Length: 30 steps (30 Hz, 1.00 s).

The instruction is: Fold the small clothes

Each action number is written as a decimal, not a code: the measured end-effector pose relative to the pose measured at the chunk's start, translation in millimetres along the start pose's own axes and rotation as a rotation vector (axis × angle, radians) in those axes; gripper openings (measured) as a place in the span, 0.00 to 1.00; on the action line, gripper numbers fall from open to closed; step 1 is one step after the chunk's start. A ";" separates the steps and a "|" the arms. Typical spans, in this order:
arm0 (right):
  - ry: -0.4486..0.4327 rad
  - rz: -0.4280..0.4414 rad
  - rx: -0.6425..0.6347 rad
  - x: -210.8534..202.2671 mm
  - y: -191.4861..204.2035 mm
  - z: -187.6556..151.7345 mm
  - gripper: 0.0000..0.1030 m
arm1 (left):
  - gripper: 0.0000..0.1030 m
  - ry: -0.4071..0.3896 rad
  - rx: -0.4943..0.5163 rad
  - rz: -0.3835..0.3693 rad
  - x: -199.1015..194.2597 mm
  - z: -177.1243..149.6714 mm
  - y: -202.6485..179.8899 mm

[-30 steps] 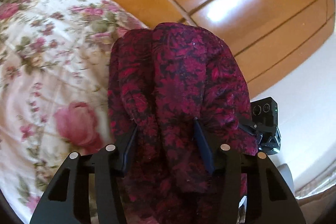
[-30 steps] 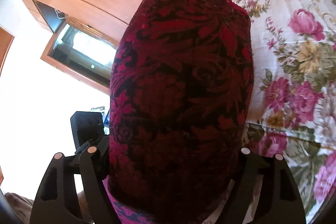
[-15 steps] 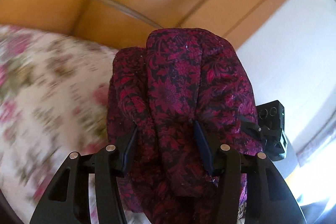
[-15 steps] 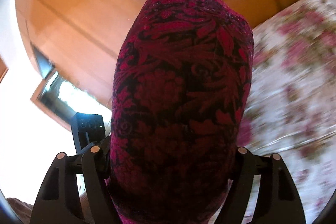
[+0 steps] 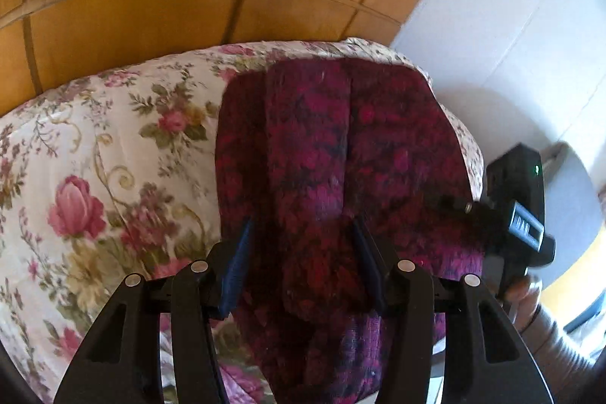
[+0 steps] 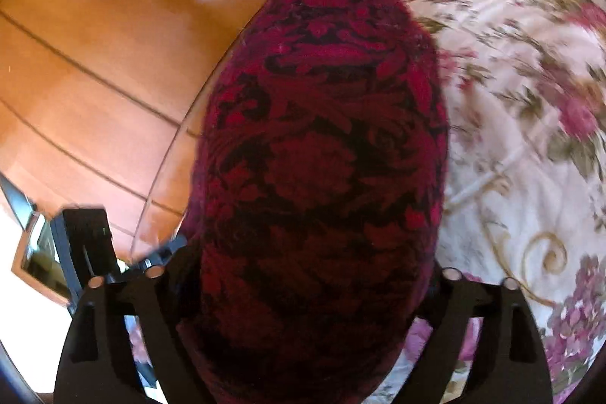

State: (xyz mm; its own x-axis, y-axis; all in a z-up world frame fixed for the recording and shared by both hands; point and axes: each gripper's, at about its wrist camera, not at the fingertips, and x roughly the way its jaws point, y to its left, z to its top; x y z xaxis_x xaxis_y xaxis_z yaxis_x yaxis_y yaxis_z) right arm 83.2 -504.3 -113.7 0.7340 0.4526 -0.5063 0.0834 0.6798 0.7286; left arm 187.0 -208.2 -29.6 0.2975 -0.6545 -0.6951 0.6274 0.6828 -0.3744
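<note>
A: Garment [image 5: 341, 154] first, since it is filling both views: a dark red patterned cloth, hanging off both grippers above the flowered bedspread [image 5: 98, 154], with the wooden wardrobe [image 5: 151, 6] standing behind

B: Is each gripper actually holding it?

A: The left gripper [image 5: 299, 252] is clenching a bunch of the cloth between its blue pads. The right gripper [image 6: 314, 294] is buried under the fabric draping over it, so I cannot tell how its jaws are standing

B: So how should the fold be going?

A: I am judging that the cloth is being carried over the bed for laying down. Both ends are needing to be kept level and pulled gently apart, so the garment is landing flat rather than bunching

B: Anything hard to make out?

A: The bedspread is blurring in the right view, the garment's edges and shape are hiding in its folds, and the lower hem is running out of frame
</note>
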 end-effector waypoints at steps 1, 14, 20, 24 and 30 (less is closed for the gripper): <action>-0.004 -0.007 0.002 -3.7 -2.3 -2.9 0.94 | 0.50 -0.008 -0.005 -0.003 -3.3 -3.4 -1.8; -0.160 -0.387 -0.194 -47.8 87.0 38.9 0.68 | 0.31 -0.028 0.035 -0.049 -4.1 1.9 -28.7; -0.097 -0.497 -0.316 23.4 104.8 62.8 0.68 | 0.22 -0.109 -0.029 0.009 -24.5 -15.0 -17.7; -0.050 -0.607 -0.429 76.5 120.0 62.2 0.73 | 0.22 -0.082 -0.111 0.067 -19.5 -23.3 0.5; -0.079 -0.682 -0.455 85.0 112.0 48.2 0.77 | 0.40 -0.096 -0.085 0.158 -18.5 -22.9 -11.3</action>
State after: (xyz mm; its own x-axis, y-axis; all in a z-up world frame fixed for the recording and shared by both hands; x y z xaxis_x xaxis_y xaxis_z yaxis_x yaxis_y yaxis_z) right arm 187.4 -417.5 -52.9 0.6676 -0.1744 -0.7238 0.2590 0.9658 0.0062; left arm 157.9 -196.5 -26.6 0.4569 -0.5623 -0.6892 0.5058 0.8016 -0.3187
